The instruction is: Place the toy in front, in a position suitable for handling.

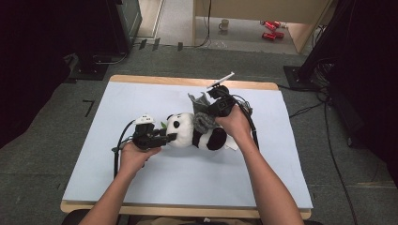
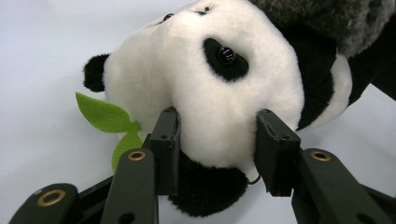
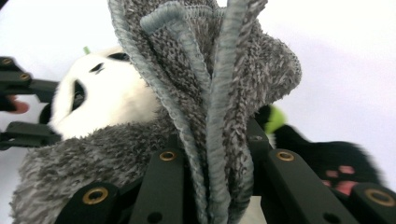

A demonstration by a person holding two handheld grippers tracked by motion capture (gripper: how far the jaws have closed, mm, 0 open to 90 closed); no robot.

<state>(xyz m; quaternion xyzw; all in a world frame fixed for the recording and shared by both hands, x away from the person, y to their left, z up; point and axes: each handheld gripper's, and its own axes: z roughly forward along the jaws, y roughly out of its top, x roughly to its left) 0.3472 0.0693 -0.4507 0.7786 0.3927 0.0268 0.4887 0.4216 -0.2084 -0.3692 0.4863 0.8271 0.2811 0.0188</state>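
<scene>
**A:** Start with the biggest item. What carries everything?

**B:** The wooden table under a pale blue sheet (image 1: 141,178). Near its middle lies the black-and-white plush panda toy (image 1: 195,132), on its side, head toward the left hand. Risk here: the sheet is loose cover, so a hard sideways pull on the toy may drag and wrinkle it.

**A:** And the panda itself?

**B:** The left gripper (image 2: 217,140) clamps the head, one pad on each side of the muzzle, plush bulging between them. The fur is soft and rounded; my judgement is that a strong tug from the other side lets the head squeeze out of the jaws.

**A:** What does the pulling?

**B:** The grey fuzzy knitted garment (image 3: 205,93), bunched around the panda's body. The right gripper (image 3: 217,149) pinches a thick gathered fold of it, jaws pressed tight on the fabric. If the fold is only part of the layers, it may slip loose, or the garment may snag on a black arm or ear and stretch.

**A:** Smallest item?

**B:** The green felt leaf (image 2: 105,116) beside the head, just beside the left jaw. It could catch and bend.
</scene>
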